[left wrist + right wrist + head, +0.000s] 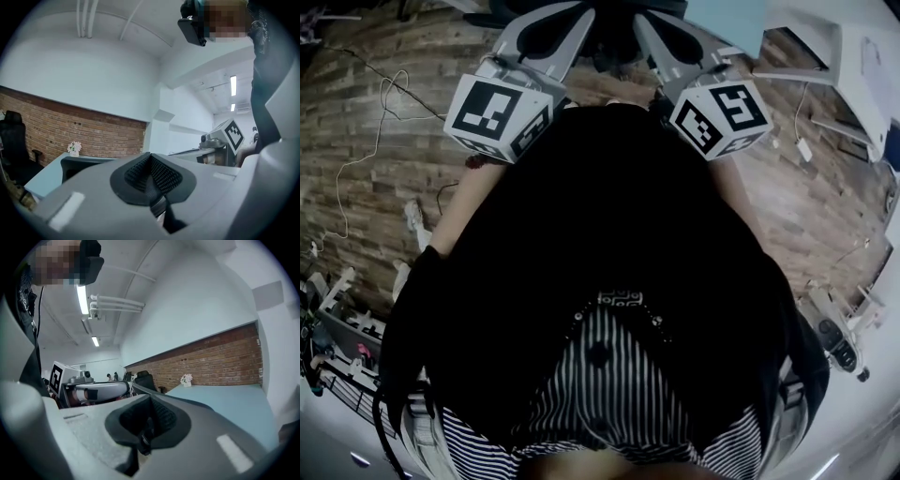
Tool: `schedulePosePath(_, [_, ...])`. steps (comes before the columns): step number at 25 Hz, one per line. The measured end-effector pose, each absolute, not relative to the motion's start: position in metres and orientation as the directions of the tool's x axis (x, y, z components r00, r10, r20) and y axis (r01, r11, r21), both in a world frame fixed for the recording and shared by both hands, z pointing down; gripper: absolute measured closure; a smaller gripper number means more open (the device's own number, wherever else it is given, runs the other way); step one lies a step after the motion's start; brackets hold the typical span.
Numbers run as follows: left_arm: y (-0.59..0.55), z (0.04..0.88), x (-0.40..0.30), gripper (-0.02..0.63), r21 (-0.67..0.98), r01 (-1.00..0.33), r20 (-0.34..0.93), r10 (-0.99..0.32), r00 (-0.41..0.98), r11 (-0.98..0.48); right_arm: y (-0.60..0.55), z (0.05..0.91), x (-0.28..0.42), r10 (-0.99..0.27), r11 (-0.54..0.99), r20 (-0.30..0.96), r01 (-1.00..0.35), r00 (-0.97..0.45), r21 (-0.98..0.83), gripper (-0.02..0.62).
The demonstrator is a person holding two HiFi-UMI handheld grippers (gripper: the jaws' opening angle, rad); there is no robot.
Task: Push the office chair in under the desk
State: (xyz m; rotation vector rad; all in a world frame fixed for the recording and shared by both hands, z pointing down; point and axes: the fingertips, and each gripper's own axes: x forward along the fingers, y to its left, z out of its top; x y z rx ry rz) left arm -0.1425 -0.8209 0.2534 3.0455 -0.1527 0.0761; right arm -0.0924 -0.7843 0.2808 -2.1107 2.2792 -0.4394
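Observation:
In the head view my left gripper [546, 37] and right gripper [670, 42] are held out side by side at chest height, each with its marker cube. Both are shut with nothing between the ribbed pads, as the left gripper view [152, 180] and the right gripper view [147, 423] show. Between them a black shape, apparently the office chair [609, 33], sits at the top edge. Its dark rim [86, 164] shows just beyond the left jaws. The light blue desk [225, 401] lies behind it. Whether the jaws touch the chair I cannot tell.
A small pot of flowers [74, 147] stands on the desk against a brick wall. Another black chair [11, 140] stands far left. A cable [366, 141] trails over the wood-pattern floor. White equipment [853, 66] is at the right. My dark clothing fills the lower head view.

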Motion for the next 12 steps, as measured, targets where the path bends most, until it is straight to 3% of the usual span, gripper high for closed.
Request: schedulePosePath(12, [-0.827, 0.256, -0.147, 0.601, 0.088, -0.127, 0.068, -0.122, 0.99, -0.988, -0.797, 0.28, -0.108, -0.972, 0.108, 0.183, -0.974, -0.145, -0.198, 0.594])
